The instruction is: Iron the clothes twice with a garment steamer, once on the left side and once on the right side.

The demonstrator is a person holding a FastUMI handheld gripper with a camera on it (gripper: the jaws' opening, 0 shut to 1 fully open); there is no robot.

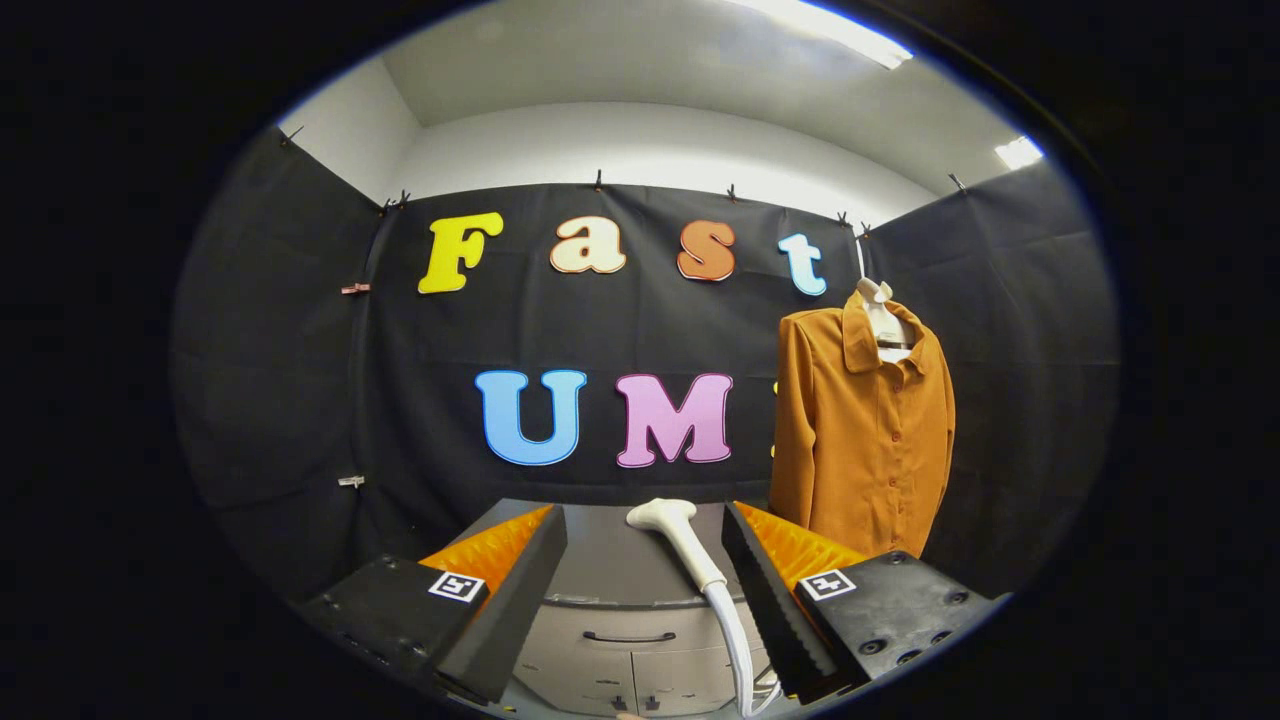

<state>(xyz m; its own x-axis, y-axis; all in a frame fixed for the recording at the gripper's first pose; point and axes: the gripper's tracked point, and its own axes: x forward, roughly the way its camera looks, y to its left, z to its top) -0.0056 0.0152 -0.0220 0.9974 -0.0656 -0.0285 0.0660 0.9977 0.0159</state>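
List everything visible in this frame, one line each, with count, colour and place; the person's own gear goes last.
Shirt: one, orange-brown, buttoned, hanging on a hanger against the booth wall, beyond the fingers and off to their right.
Hanger: one, pale, showing at the shirt's collar.
Garment steamer: one, white, its head lying on the grey cabinet top between the fingers, nearer the right one, hose trailing down.
Cabinet: one, grey, with drawers and a dark handle, just ahead of and below the fingers.
Clips: several small ones pinning the wall cloth.
Gripper: one, fingers spread apart, holding nothing.
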